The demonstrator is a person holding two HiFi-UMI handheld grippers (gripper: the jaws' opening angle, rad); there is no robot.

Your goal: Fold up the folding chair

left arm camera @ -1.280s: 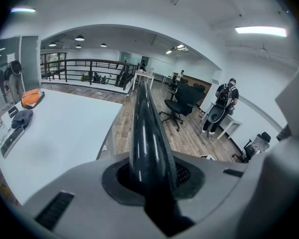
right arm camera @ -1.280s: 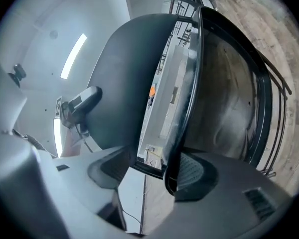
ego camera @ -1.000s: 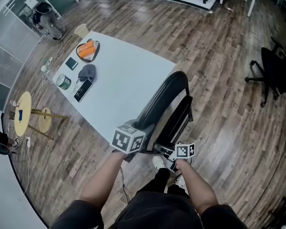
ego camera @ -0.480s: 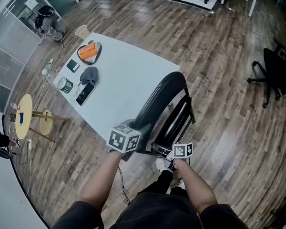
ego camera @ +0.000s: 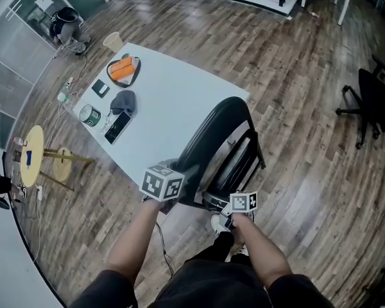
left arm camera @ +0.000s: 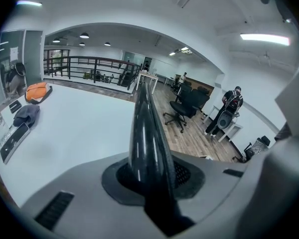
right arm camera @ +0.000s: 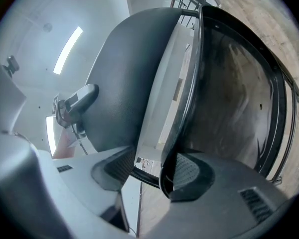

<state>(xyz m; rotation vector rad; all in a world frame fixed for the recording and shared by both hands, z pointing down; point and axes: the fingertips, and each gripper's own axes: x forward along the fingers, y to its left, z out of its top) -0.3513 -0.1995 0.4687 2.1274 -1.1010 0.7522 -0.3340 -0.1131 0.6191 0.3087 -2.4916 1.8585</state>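
Scene: A black folding chair (ego camera: 221, 143) is seen from above, stood on the wooden floor (ego camera: 308, 172) at the near right edge of a white worktop (ego camera: 173, 101).
Left gripper: The left gripper (ego camera: 177, 186) is pinched on the thin, glossy edge of the backrest (ego camera: 215, 130), which is clamped between both pads.
Right gripper: The right gripper (ego camera: 223, 204), lower and to the right, is closed across the chair's near end. The tube of the seat (ego camera: 239, 159) frame is pressed against one pad, and the back panel's lower edge appears to be met by the other.
Done so far: The seat is judged to be swung up most of the way. It is shown lying close alongside the backrest, with a narrow wedge of gap between them.
Left to do: That last gap is judged to need closing, so that seat and back lie flat together. Whether the legs are drawn in cannot be told.
Surroundings: A cap (ego camera: 123, 100), a phone (ego camera: 117, 126) and a bowl of orange items (ego camera: 123, 70) are seen on the worktop's far left, well apart from the chair.
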